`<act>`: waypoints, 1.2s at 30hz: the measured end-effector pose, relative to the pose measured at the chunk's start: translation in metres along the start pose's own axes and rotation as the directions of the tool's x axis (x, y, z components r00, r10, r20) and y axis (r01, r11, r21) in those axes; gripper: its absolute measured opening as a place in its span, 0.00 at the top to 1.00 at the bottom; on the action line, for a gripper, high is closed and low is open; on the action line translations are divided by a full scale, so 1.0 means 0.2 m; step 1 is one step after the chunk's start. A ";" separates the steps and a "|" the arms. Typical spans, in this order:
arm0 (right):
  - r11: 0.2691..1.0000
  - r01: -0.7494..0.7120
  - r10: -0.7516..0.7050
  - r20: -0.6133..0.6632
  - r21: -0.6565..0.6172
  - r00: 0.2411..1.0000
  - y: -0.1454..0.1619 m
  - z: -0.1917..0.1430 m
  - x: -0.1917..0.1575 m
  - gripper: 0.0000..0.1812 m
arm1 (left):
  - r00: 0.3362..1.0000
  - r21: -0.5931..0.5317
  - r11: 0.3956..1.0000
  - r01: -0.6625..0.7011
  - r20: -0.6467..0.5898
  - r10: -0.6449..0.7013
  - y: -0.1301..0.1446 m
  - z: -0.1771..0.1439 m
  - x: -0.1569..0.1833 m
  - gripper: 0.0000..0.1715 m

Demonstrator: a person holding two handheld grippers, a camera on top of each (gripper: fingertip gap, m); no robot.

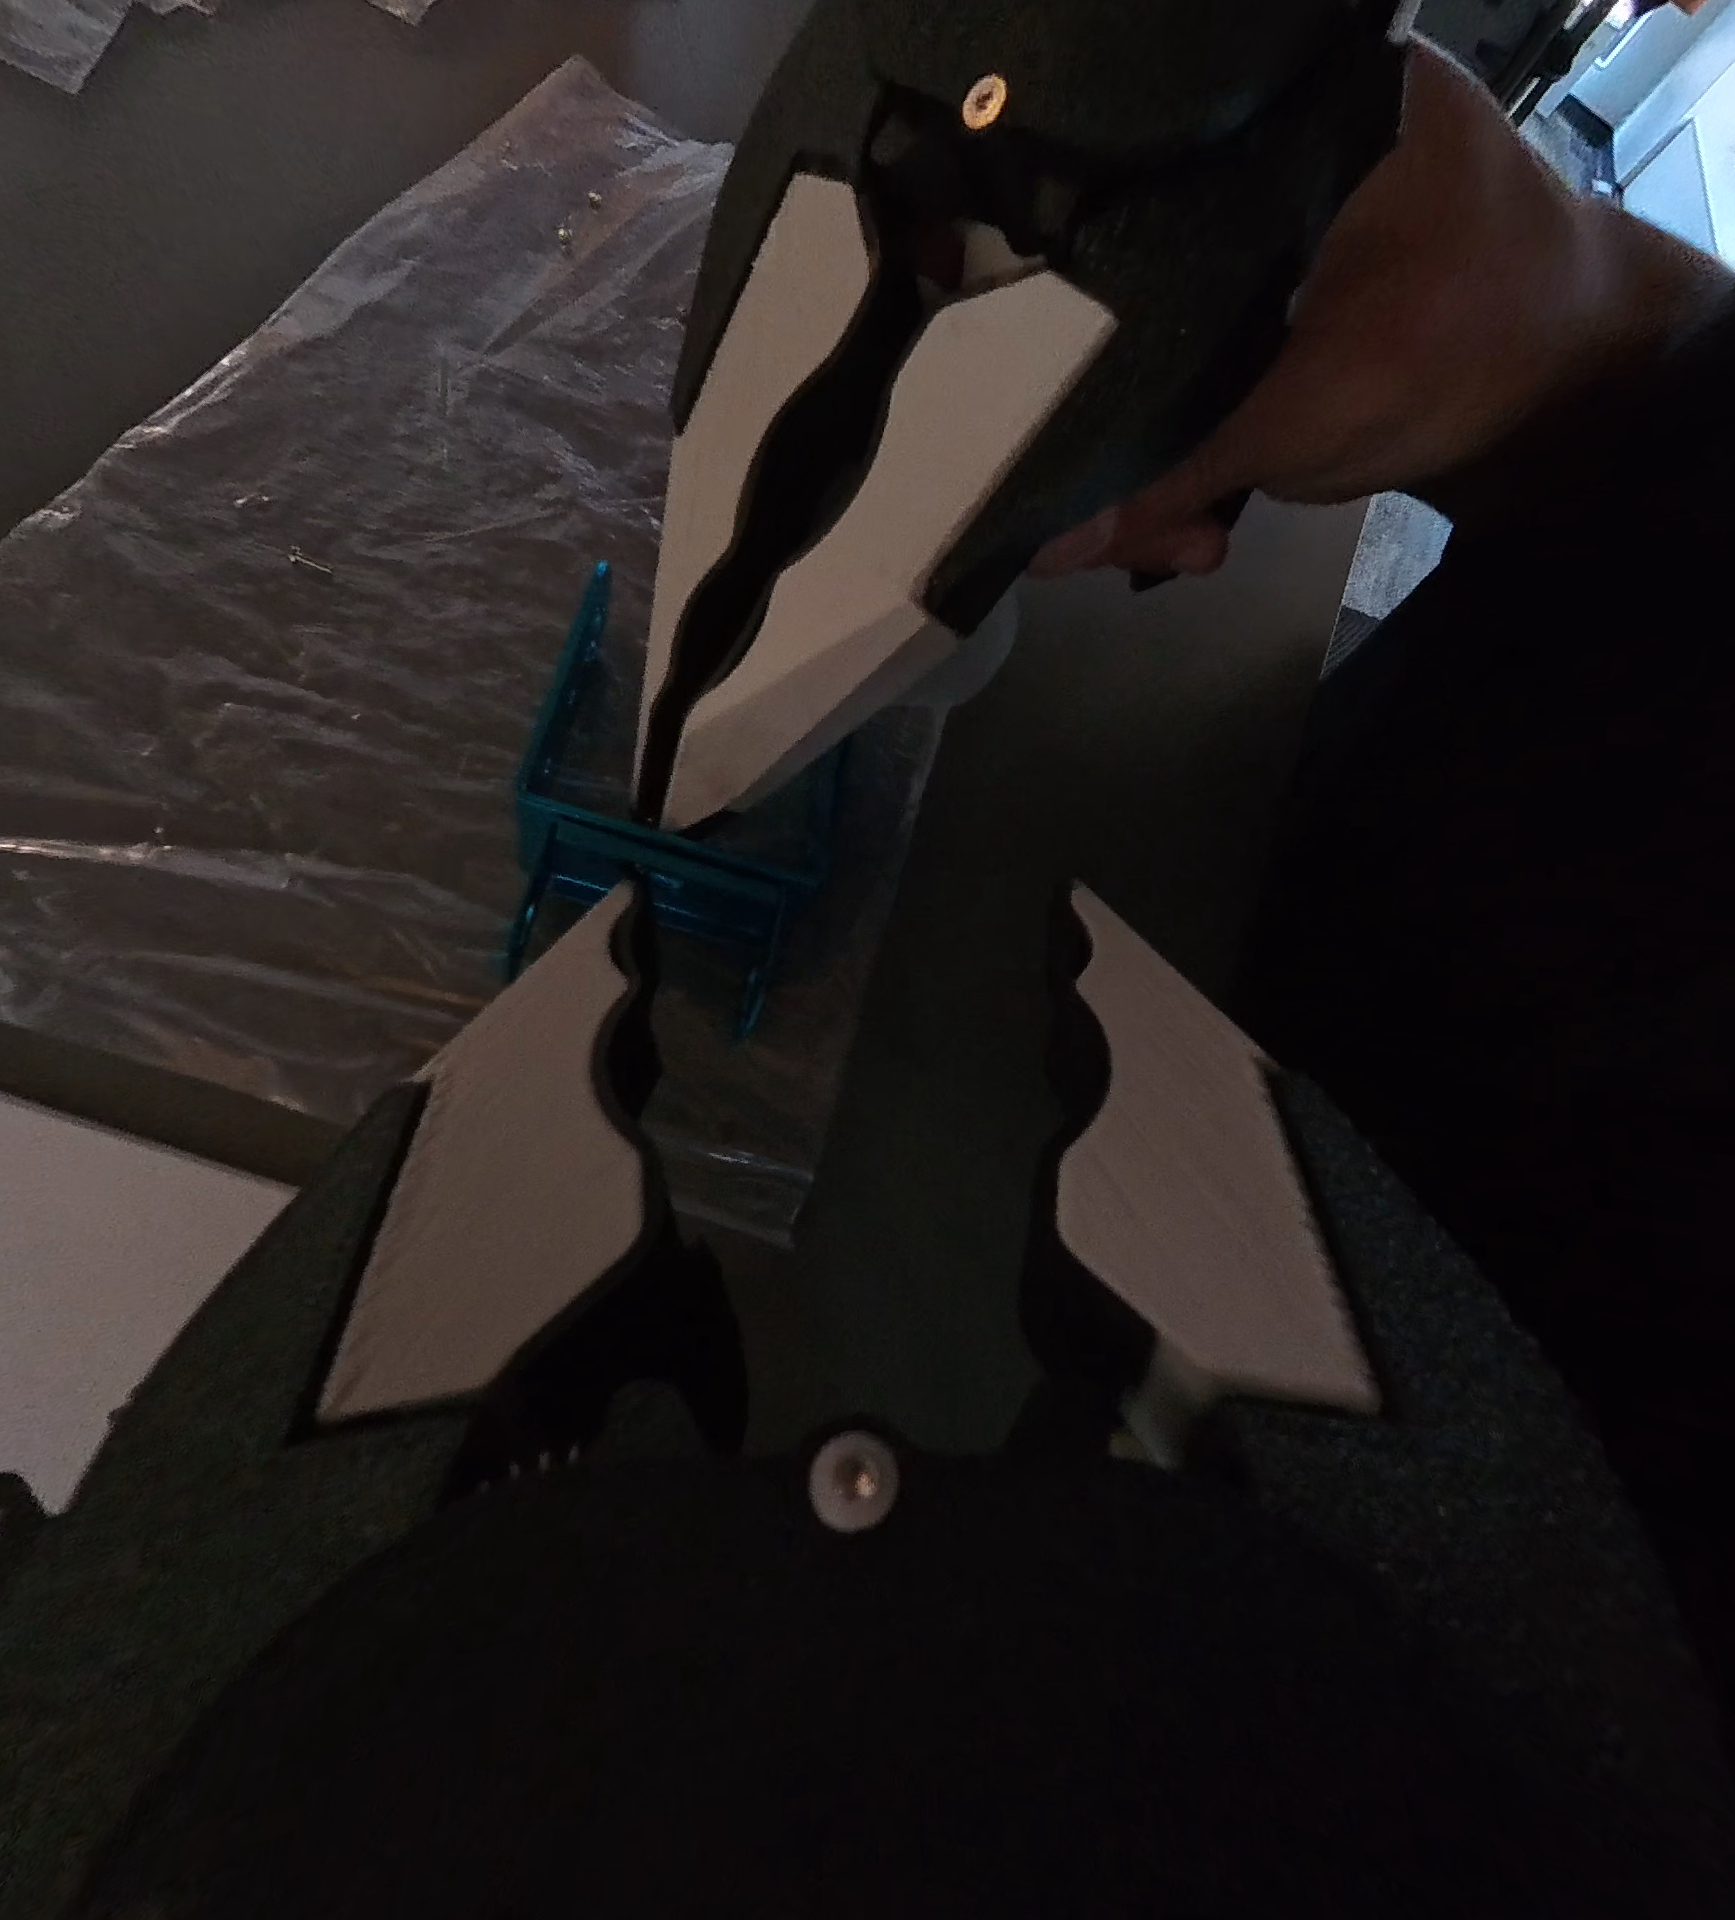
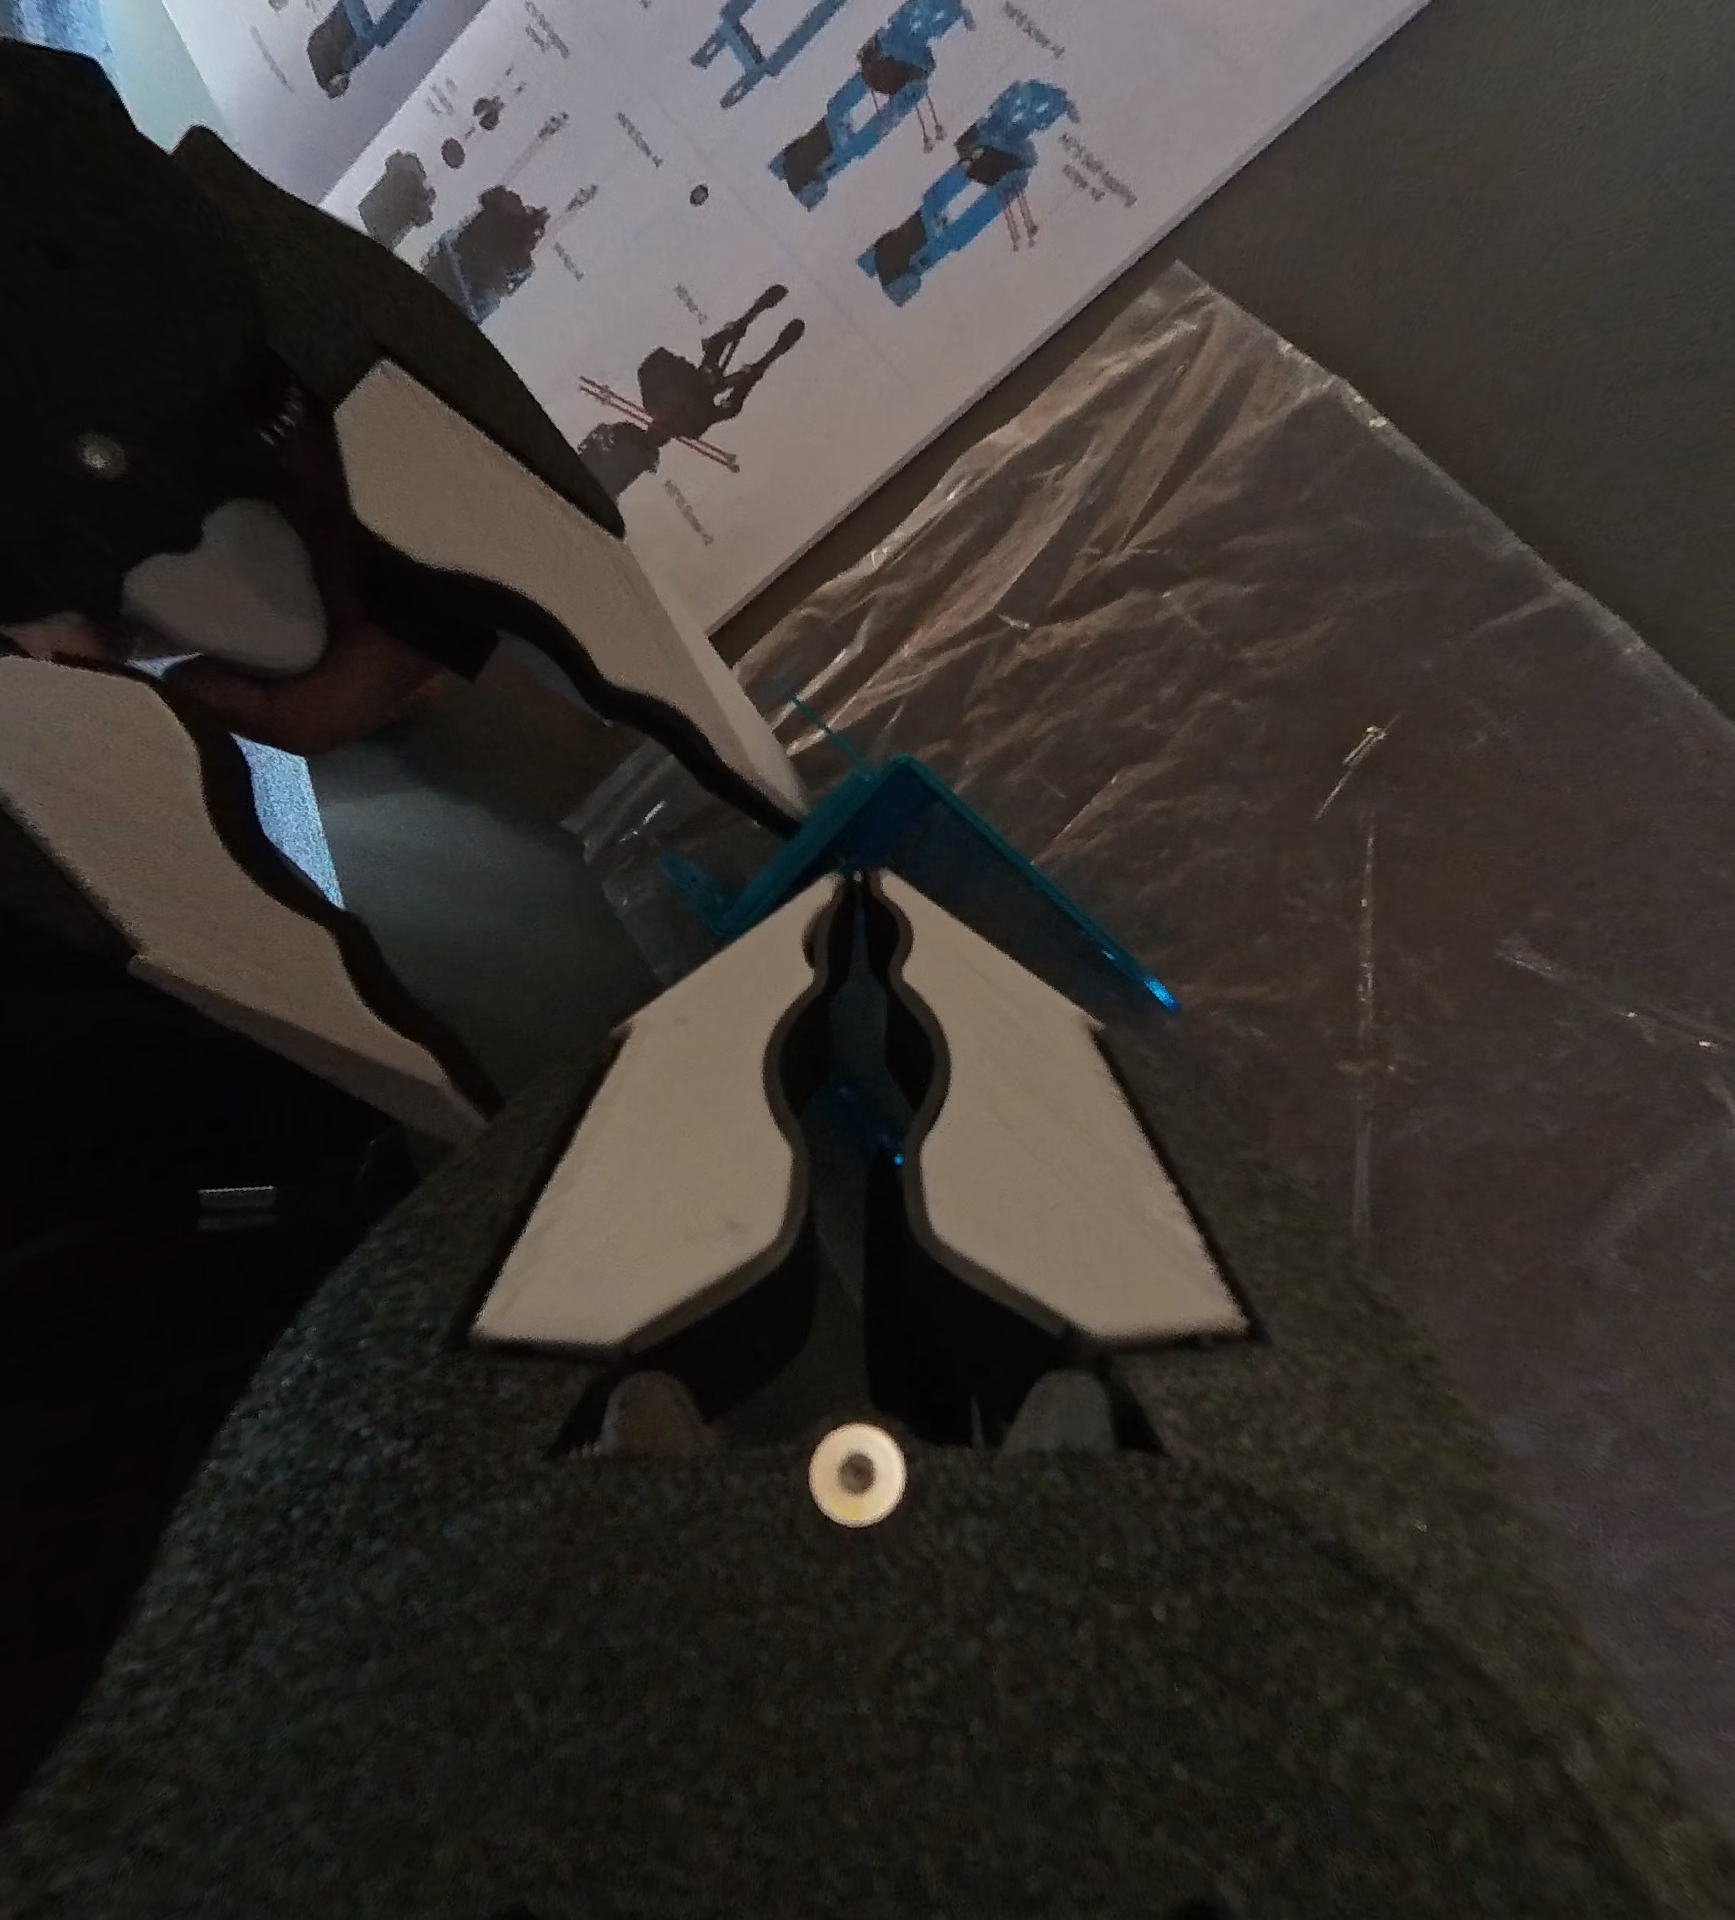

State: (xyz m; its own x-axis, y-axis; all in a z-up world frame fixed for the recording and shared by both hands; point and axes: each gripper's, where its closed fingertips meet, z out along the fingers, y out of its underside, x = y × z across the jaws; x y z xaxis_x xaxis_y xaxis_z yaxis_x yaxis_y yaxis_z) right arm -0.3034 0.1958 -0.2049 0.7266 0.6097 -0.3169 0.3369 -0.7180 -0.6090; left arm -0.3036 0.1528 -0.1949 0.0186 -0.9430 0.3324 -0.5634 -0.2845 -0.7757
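Fingers of the right gripper (image 2: 858,878) pinch the blue metal bracket (image 2: 1008,894) over the plastic sheet (image 2: 1258,623). The left gripper (image 1: 847,899) is spread wide, one fingertip beside the bracket's crossbar. With so thin a pinch, the bracket could twist or slip free.

White instruction sheet (image 2: 738,260), small captions beside blue diagrams, too blurred to read
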 end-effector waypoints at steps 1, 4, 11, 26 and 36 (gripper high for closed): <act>1.000 0.002 -0.002 0.003 0.005 1.000 0.00 0.00 0.00 1.00 | 1.000 -0.004 1.000 -0.001 0.000 0.001 0.00 0.00 0.00 0.56; 1.000 -0.004 0.004 0.017 0.007 1.000 0.00 0.01 0.00 1.00 | 1.000 -0.009 1.000 -0.002 0.001 0.002 0.01 0.00 0.00 0.56; 0.998 0.053 -0.053 0.028 0.029 0.998 -0.01 0.00 0.01 1.00 | 1.000 -0.012 1.000 0.006 0.003 -0.006 0.00 0.01 -0.01 0.55; 0.961 0.269 -0.272 0.043 0.064 0.961 -0.01 0.00 0.01 1.00 | 1.000 -0.028 1.000 -0.007 0.016 0.008 0.01 0.03 -0.01 0.55; 0.983 0.180 -0.185 0.128 0.045 0.974 0.00 0.00 0.00 1.00 | 1.000 -0.030 1.000 -0.006 0.006 0.006 0.01 0.03 0.00 0.55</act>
State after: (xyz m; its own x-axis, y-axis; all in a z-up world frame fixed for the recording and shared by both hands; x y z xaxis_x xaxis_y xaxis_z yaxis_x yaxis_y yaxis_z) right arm -0.3040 0.1962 -0.2046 0.5693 0.7696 -0.2891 0.4351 -0.5804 -0.6883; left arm -0.3002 0.1513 -0.1994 0.0205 -0.9457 0.3245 -0.5880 -0.2739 -0.7611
